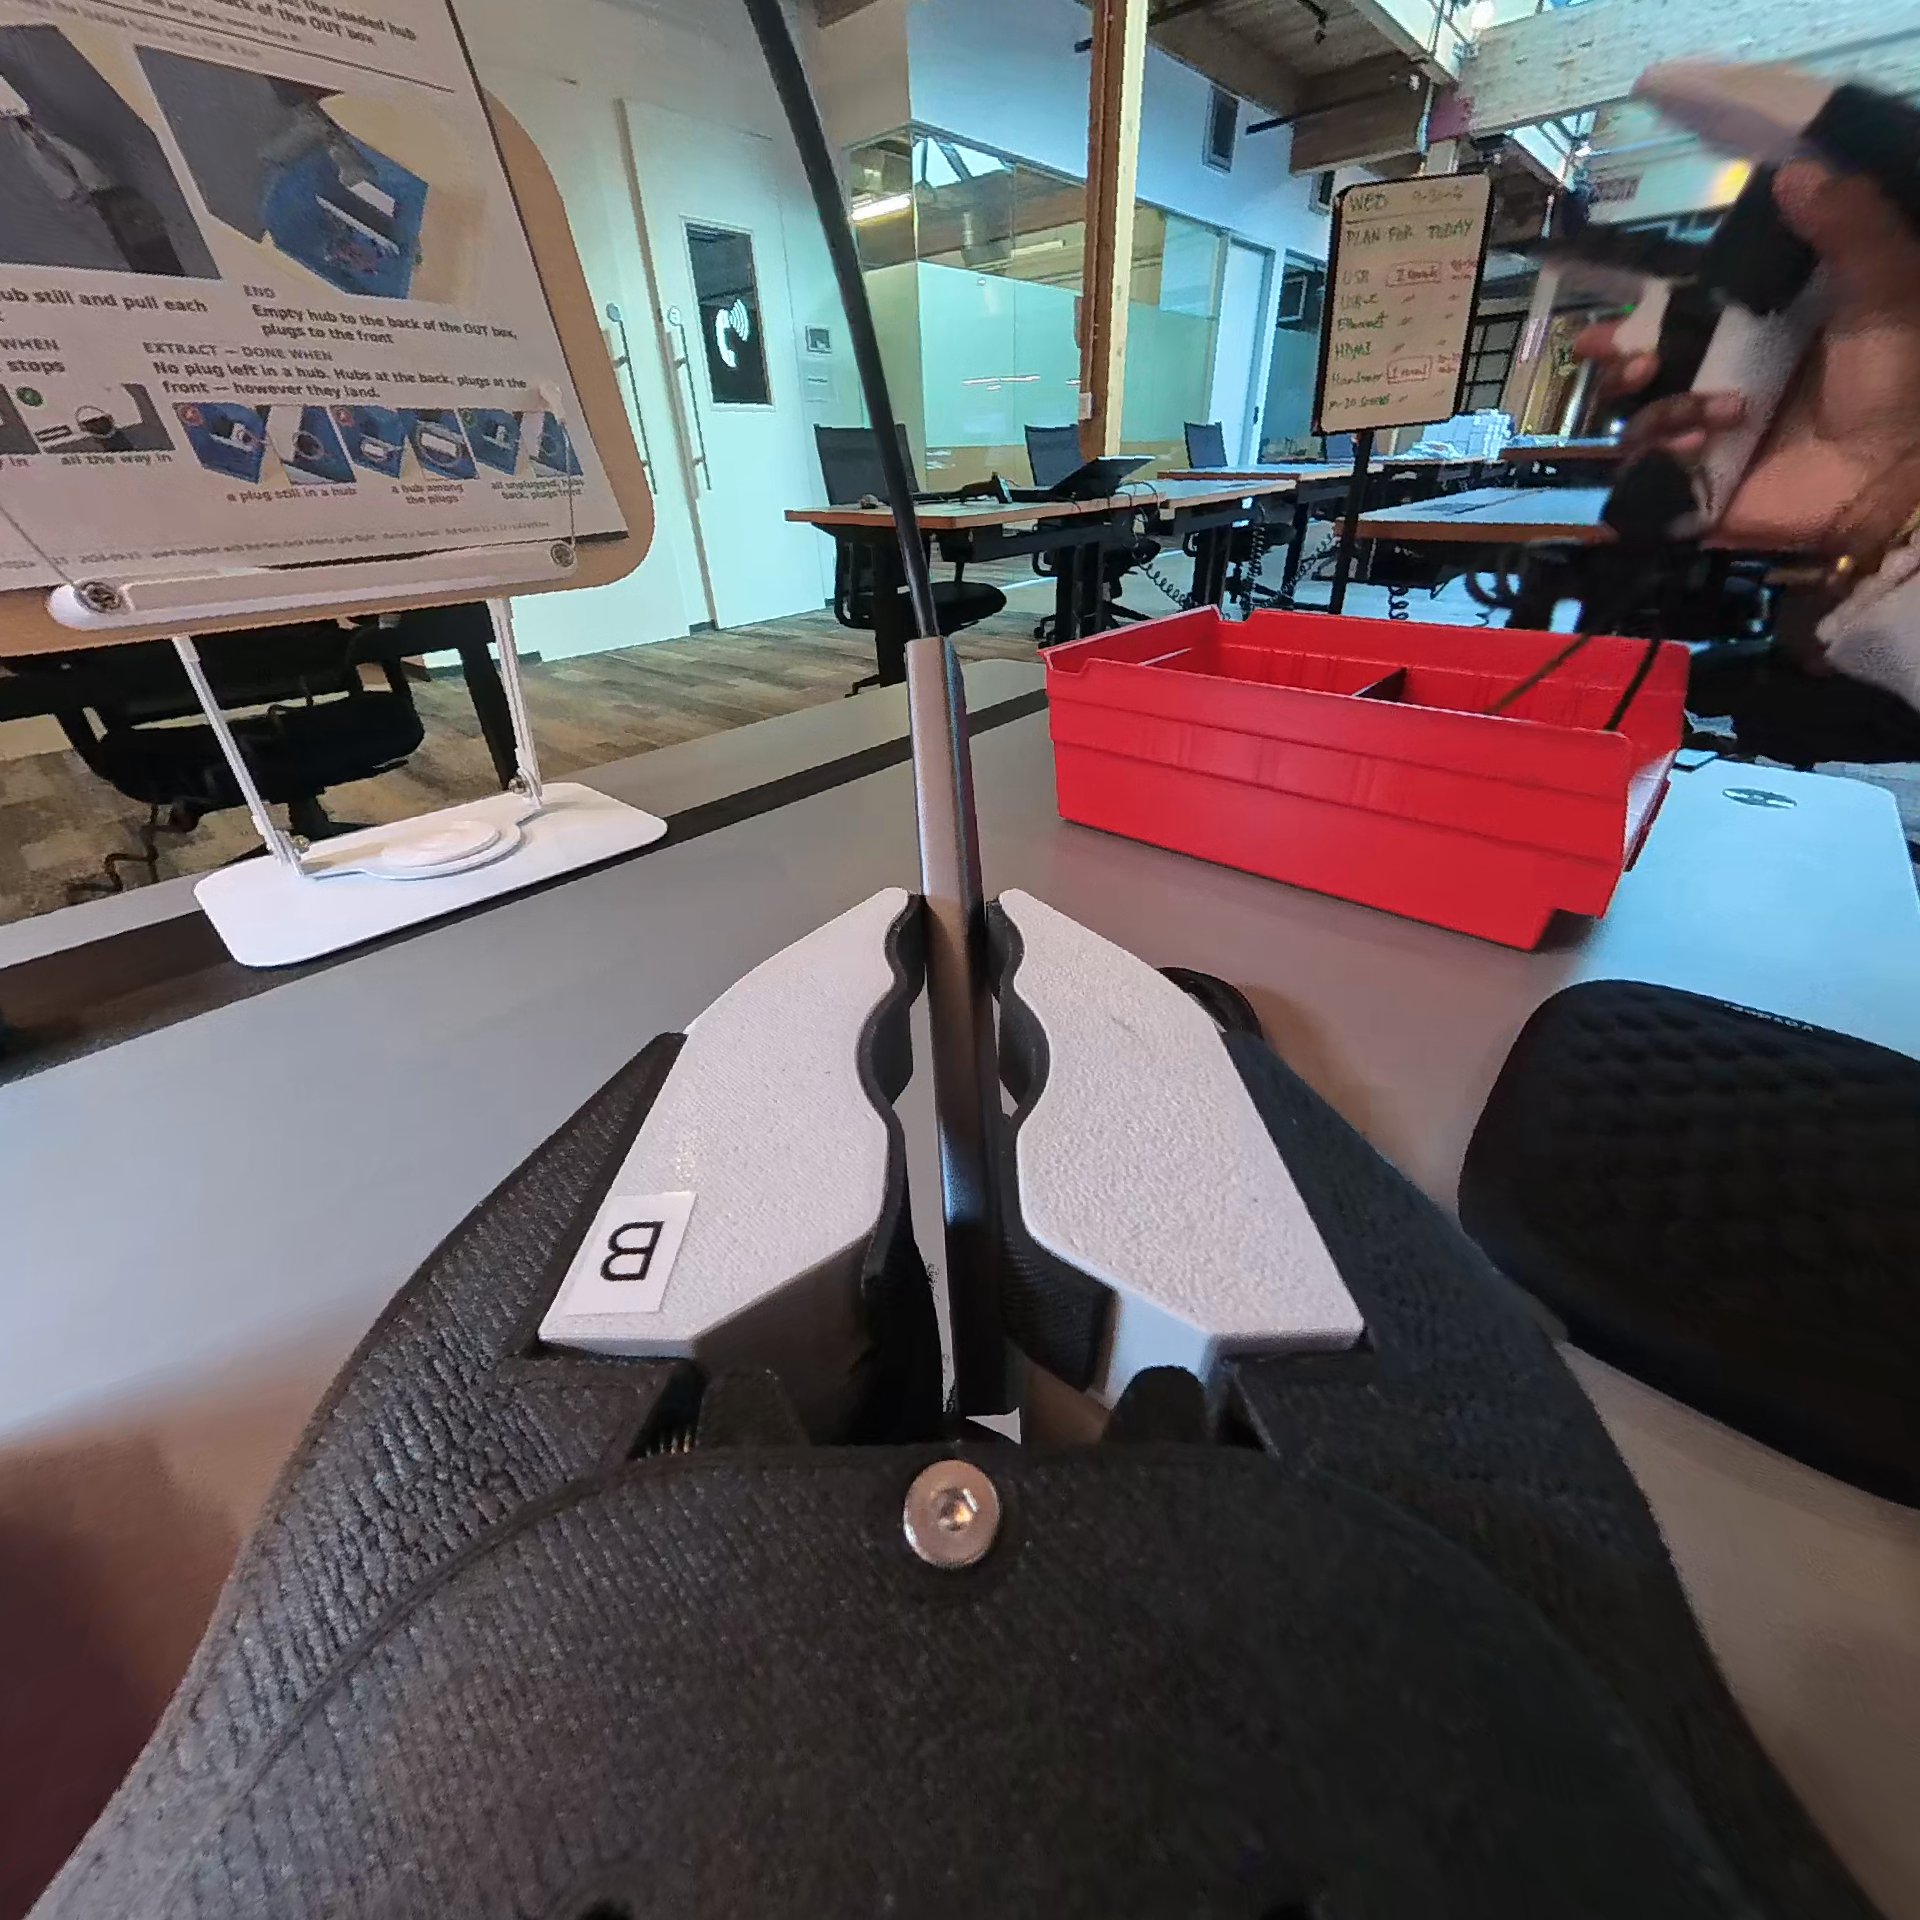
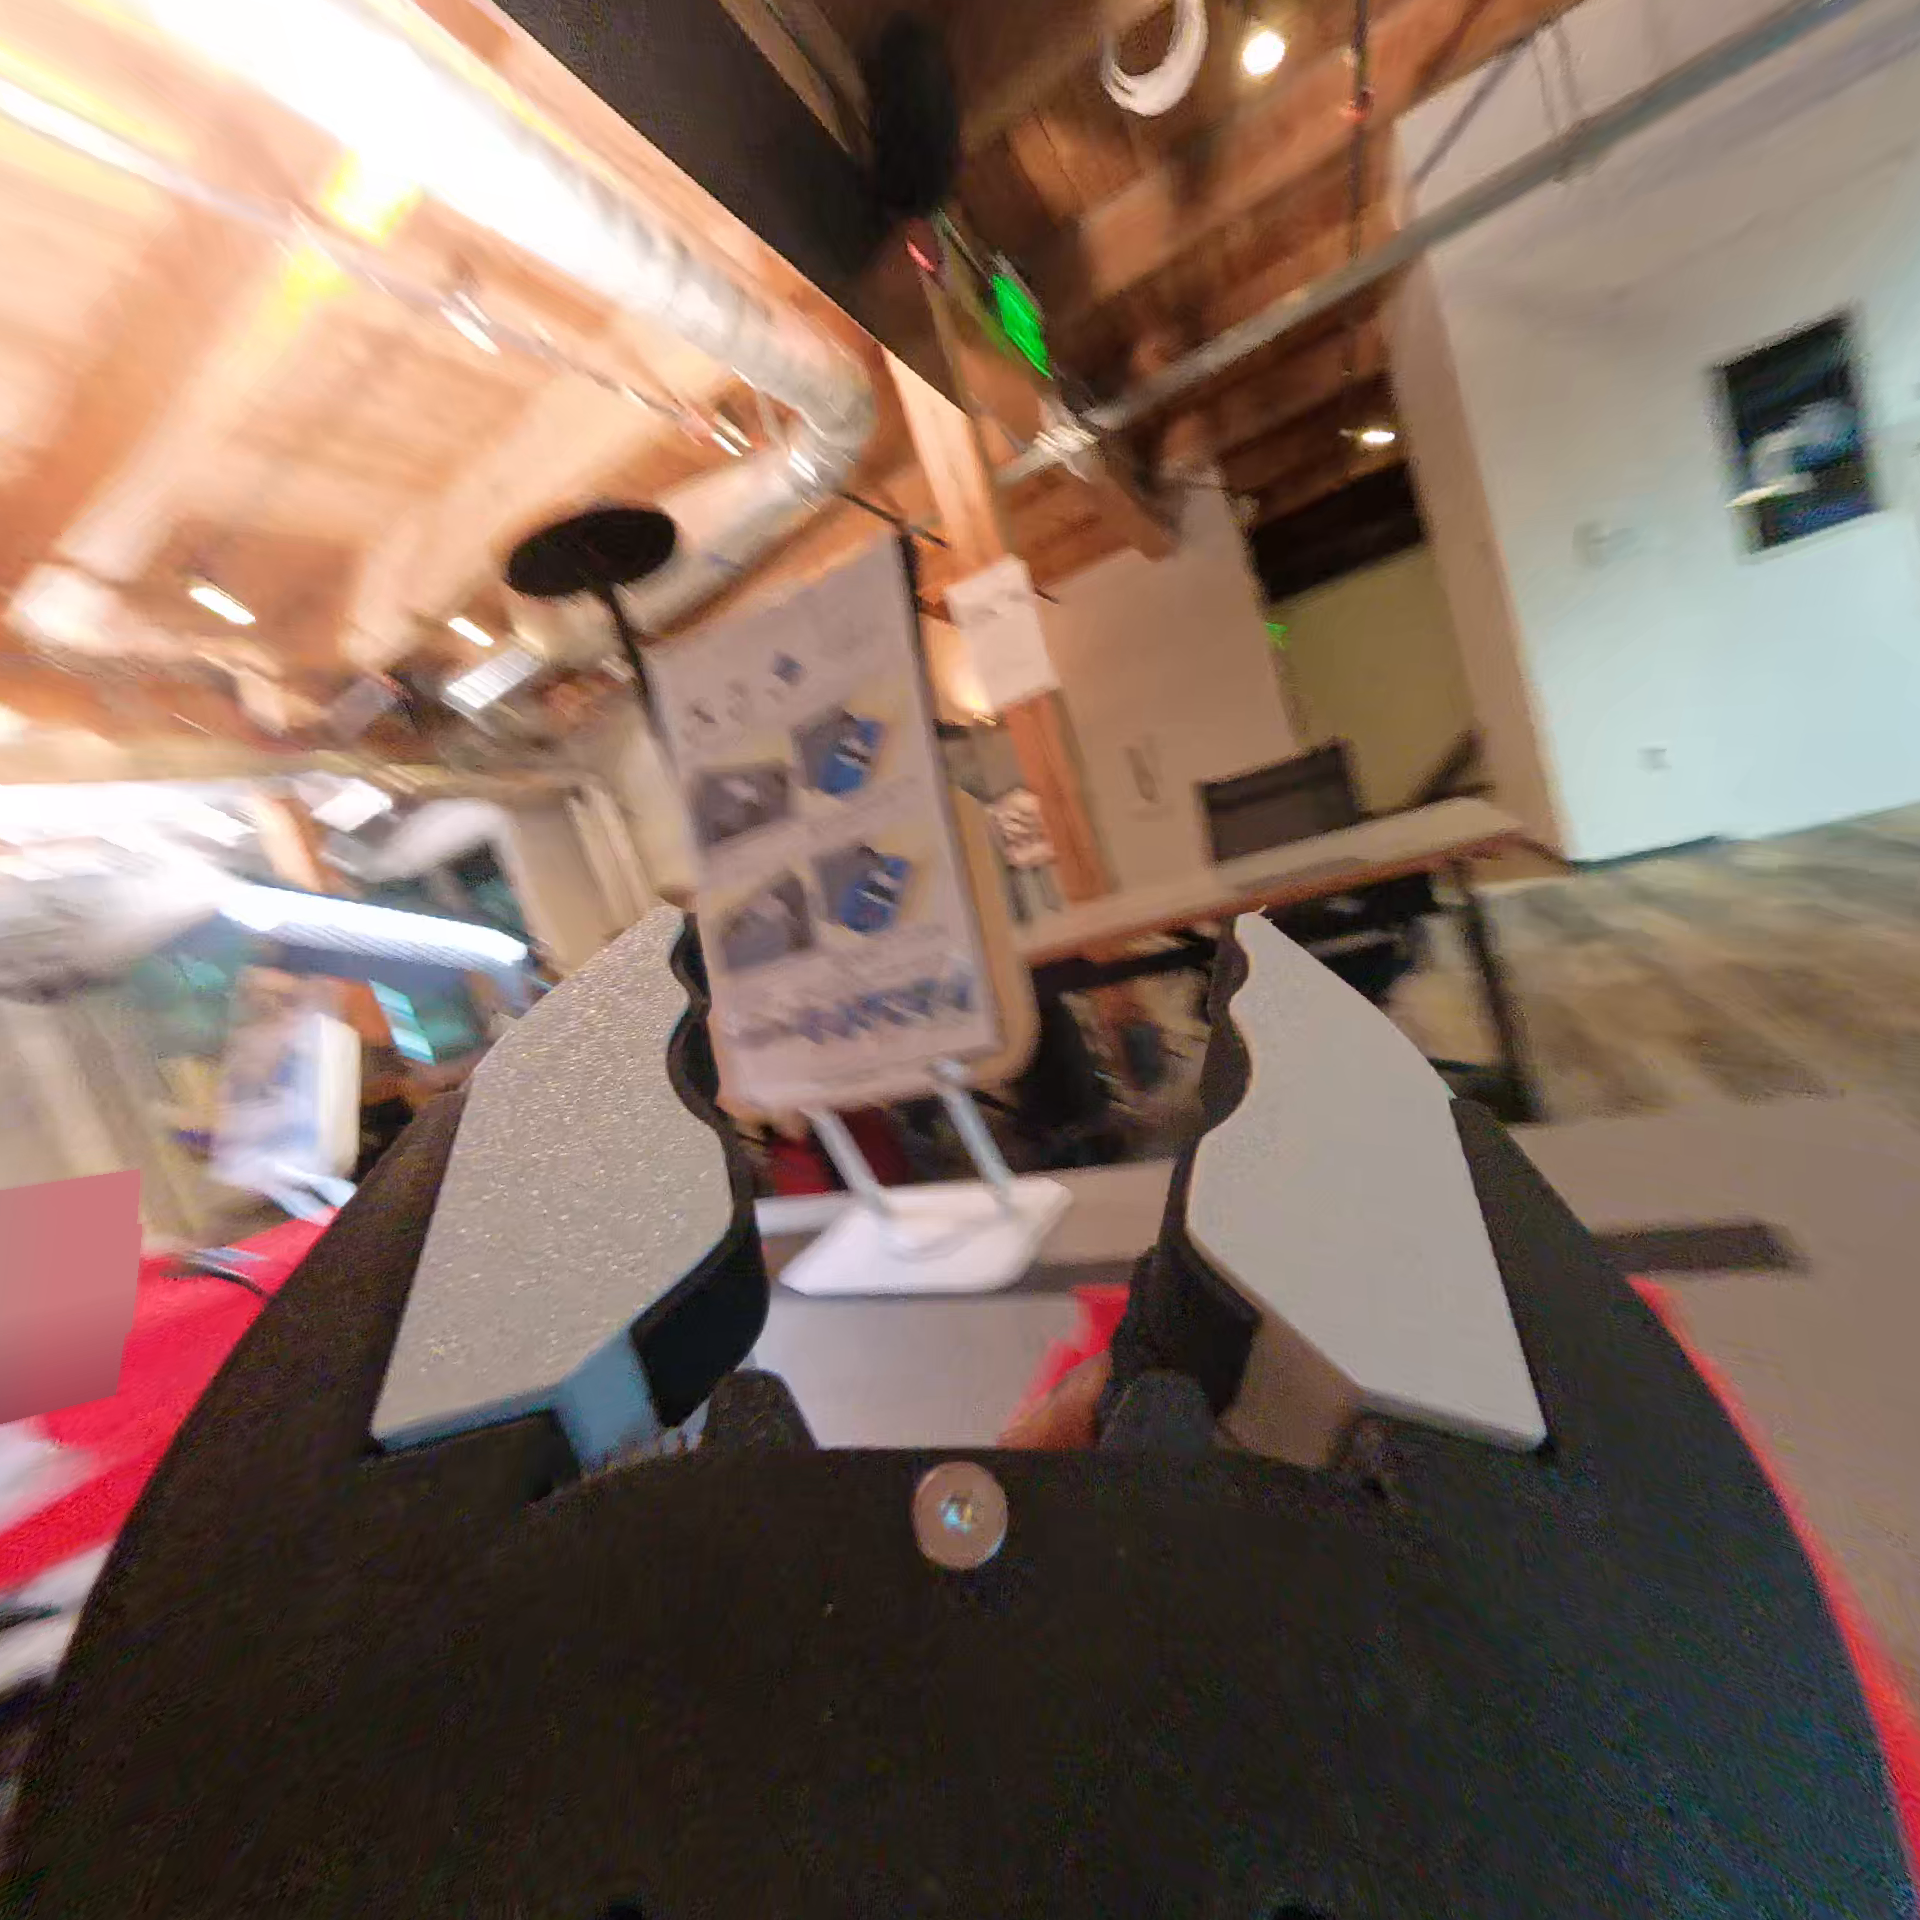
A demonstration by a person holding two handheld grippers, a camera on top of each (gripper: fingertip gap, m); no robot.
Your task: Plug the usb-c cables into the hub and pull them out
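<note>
My left hand-held gripper (image 1: 951, 914) is clamped on the hub (image 1: 951, 997), a slim dark bar held edge-on between the two pale fingers (image 1: 790, 1101). The hub juts forward past the fingertips, and a black cable (image 1: 831, 249) runs from its far end up and out of the top of the left wrist view. I cannot tell from here whether any plug is seated in its ports.

Ahead and to the right, a red bin (image 1: 1340, 769) with inner dividers sits on the grey counter (image 1: 312, 1143); thin black cables (image 1: 1538, 681) hang over its far right compartment. An instruction board (image 1: 281, 312) on a white stand stands on the counter to the left. A black mesh pad (image 1: 1704, 1205) lies near the right edge.

My right hand-held gripper (image 2: 961, 935) is spread wide and holds nothing. Its view is heavily blurred and tilted upward toward the ceiling, with the instruction board (image 2: 831, 831) visible between the fingers and red at the lower edges. In the left wrist view, a blurred person's hand (image 1: 1766, 312) shows at upper right.
</note>
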